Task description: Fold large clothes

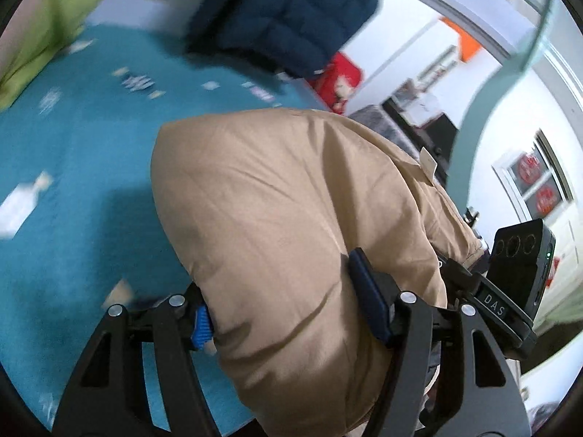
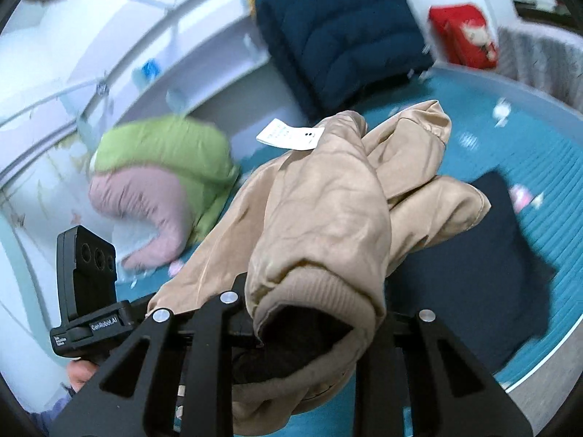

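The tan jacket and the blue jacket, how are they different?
The tan jacket is smooth and crumpled; the blue jacket is quilted in puffy rows. The tan jacket is gripped by the left gripper and the right gripper; nothing holds the blue jacket. The tan jacket is bunched up loosely, while the blue jacket sits as a neat folded block at the far side of the teal bed. Both are padded.

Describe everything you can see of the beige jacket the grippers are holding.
The beige jacket is puffy and padded, with a smooth, slightly shiny shell, ribbed knit cuffs and a dark lining showing inside a sleeve opening. A white tag sticks out near its top. It is bunched and creased, draped over the teal bed cover. The left gripper is clamped around a thick fold; the right gripper holds the cuffed sleeve end.
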{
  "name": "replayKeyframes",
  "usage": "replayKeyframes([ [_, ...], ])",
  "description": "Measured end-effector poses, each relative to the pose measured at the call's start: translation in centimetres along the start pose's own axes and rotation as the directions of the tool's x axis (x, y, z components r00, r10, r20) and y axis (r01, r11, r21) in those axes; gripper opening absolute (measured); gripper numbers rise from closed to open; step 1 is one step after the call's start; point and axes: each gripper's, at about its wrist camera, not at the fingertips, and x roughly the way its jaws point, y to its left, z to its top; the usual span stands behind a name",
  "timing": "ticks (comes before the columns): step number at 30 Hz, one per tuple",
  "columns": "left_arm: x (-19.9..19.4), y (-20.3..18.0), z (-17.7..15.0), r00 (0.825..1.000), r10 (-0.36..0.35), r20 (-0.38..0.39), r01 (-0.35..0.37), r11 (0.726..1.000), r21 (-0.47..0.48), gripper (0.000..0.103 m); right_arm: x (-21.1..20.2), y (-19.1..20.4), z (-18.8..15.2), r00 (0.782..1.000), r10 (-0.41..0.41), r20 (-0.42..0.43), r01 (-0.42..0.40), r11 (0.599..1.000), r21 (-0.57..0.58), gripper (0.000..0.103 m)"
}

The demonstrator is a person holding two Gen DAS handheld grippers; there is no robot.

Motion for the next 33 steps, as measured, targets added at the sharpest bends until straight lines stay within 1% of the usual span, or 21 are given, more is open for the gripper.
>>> replayKeyframes([
  [1,1.3,-1.1,0.5,1.0,-0.013,0.003,0.013,1.0,0.021,0.065,-0.2,-0.8,0.4,1.0,-0.007,0.02,0.007,1.0,0.007,0.023],
  [3,4.0,-2.8,1.0,1.0,-0.022,0.003,0.022,0.998,0.066,0.065,-0.9,-4.3,0.7,0.999,-0.02,0.047,0.018,0.999,0.041,0.023],
  [4,5.6,-3.5,1.0,1.0,-0.023,-0.005,0.024,0.996,0.084,0.065,-0.9,-6.5,0.5,0.999,-0.031,0.044,0.028,0.997,0.067,0.023],
  [5,7.7,-4.1,0.7,0.999,-0.026,-0.032,0.029,0.995,0.095,0.065,-0.5,-8.1,0.1,0.999,-0.041,0.027,0.039,0.995,0.091,0.024],
  [7,11.7,-4.2,-0.5,0.994,0.005,-0.109,0.005,0.995,0.096,0.065,1.0,-13.3,-2.2,0.995,-0.091,-0.047,0.099,0.977,0.189,0.024],
  [8,14.4,-3.8,-1.9,0.984,0.025,-0.177,-0.009,0.996,0.091,0.065,1.5,-15.0,-3.2,0.99,-0.116,-0.084,0.132,0.966,0.221,0.024],
  [9,16.8,-3.5,-3.3,0.969,0.055,-0.242,-0.032,0.995,0.099,0.065,2.4,-17.2,-4.9,0.98,-0.142,-0.143,0.175,0.949,0.262,0.024],
  [10,18.4,-3.4,-4.4,0.954,0.079,-0.289,-0.045,0.992,0.122,0.065,3.1,-19.0,-6.5,0.972,-0.148,-0.182,0.198,0.934,0.298,0.025],
  [11,19.7,-3.4,-5.6,0.939,0.108,-0.325,-0.056,0.985,0.165,0.065,3.4,-20.3,-7.9,0.971,-0.135,-0.198,0.197,0.921,0.336,0.027],
  [12,20.2,-3.4,-6.4,0.934,0.12,-0.337,-0.056,0.98,0.192,0.065,3.3,-21.0,-8.6,0.973,-0.124,-0.192,0.188,0.913,0.363,0.029],
  [14,20.4,-3.3,-7.1,0.934,0.104,-0.341,-0.039,0.981,0.191,0.067,3.0,-21.8,-9.3,0.982,-0.097,-0.163,0.156,0.902,0.403,0.03],
  [16,20.4,-3.0,-6.7,0.936,0.094,-0.34,-0.037,0.984,0.172,0.07,3.0,-22.3,-9.6,0.985,-0.076,-0.153,0.136,0.892,0.431,0.033],
  [18,20.2,-2.5,-6.2,0.935,0.096,-0.341,-0.042,0.986,0.16,0.071,3.0,-22.6,-9.6,0.986,-0.076,-0.146,0.134,0.887,0.442,0.033],
  [22,19.0,-2.6,-5.9,0.946,0.085,-0.314,-0.035,0.986,0.161,0.072,1.7,-22.3,-8.6,0.982,-0.148,-0.114,0.183,0.894,0.409,0.03],
  [23,18.7,-2.7,-5.7,0.947,0.08,-0.311,-0.032,0.988,0.154,0.074,1.4,-22.6,-8.3,0.98,-0.159,-0.118,0.194,0.893,0.406,0.03],
  [25,18.4,-2.5,-5.6,0.948,0.09,-0.305,-0.044,0.987,0.155,0.075,1.6,-22.9,-8.0,0.973,-0.184,-0.137,0.224,0.892,0.394,0.029],
  [27,18.0,-2.3,-5.6,0.949,0.095,-0.3,-0.049,0.986,0.159,0.075,1.8,-23.5,-8.4,0.97,-0.189,-0.15,0.235,0.881,0.412,0.03],
  [28,17.7,-2.3,-5.6,0.949,0.099,-0.299,-0.054,0.986,0.156,0.075,2.0,-24.0,-8.9,0.971,-0.183,-0.155,0.234,0.869,0.435,0.031],
  [30,16.6,-1.8,-5.6,0.953,0.094,-0.289,-0.055,0.989,0.14,0.075,1.6,-24.4,-9.5,0.969,-0.184,-0.165,0.241,0.844,0.478,0.039],
  [31,16.1,-1.6,-5.5,0.955,0.095,-0.28,-0.058,0.989,0.135,0.076,1.2,-24.3,-9.7,0.969,-0.193,-0.155,0.245,0.841,0.483,0.04],
  [33,14.9,-0.8,-5.3,0.96,0.104,-0.259,-0.074,0.989,0.125,0.078,0.2,-23.6,-9.6,0.964,-0.218,-0.151,0.264,0.846,0.462,0.046],
])
